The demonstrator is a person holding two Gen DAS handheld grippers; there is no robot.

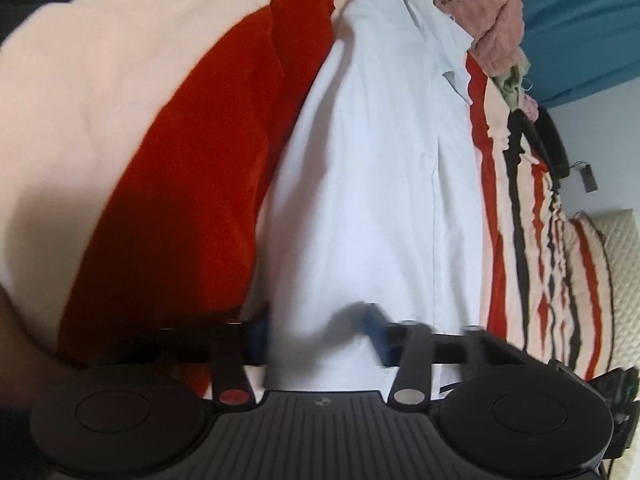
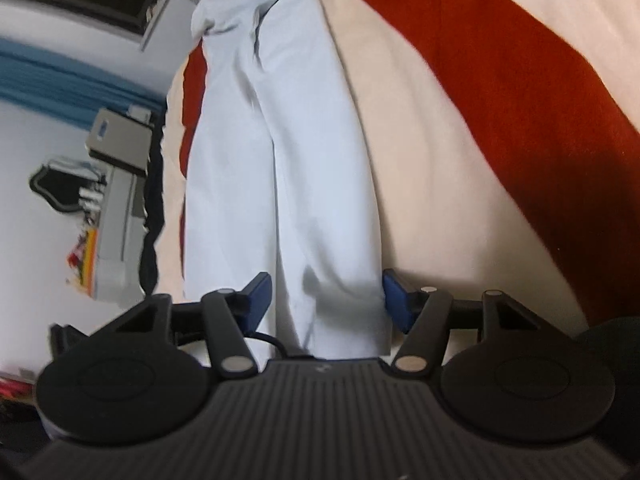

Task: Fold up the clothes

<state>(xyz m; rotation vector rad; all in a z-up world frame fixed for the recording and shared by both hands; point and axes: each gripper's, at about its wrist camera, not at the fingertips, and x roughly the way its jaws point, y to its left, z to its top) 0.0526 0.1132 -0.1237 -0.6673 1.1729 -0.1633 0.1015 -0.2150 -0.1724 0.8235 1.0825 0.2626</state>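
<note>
Left wrist view looks along a bed whose cover is a cream blanket with broad red bands [image 1: 188, 184], and the pale blue shirt [image 1: 372, 184] lies on that blanket as a long narrow strip, its long axis running straight away from the camera toward a heap of crumpled clothes [image 1: 492, 28] at the shirt's far end, where a collar-like fold shows. A striped knit throw [image 1: 540, 248] in red, cream and black lies just beside the shirt's right edge. Right wrist view shows the same pale blue shirt [image 2: 288, 168], again stretched lengthwise away from the camera, with its far end bunched and the red-banded blanket [image 2: 500, 92] to the shirt's right. Each tool sits at a near end of the garment, so neither is clearly the nearer one; the two views appear to face the shirt from opposite ends, though that is a judgement. The left hand-held gripper [image 1: 316, 330] stands wide, with shirt cloth lying between its blue pads and no visible pinch; motion blur hides whether they touch the fabric. The right hand-held gripper [image 2: 326, 300] is likewise spread wide, straddling the shirt's near edge, one pad at each side. A fold across the short axis would bring one end over the other along that length.
</note>
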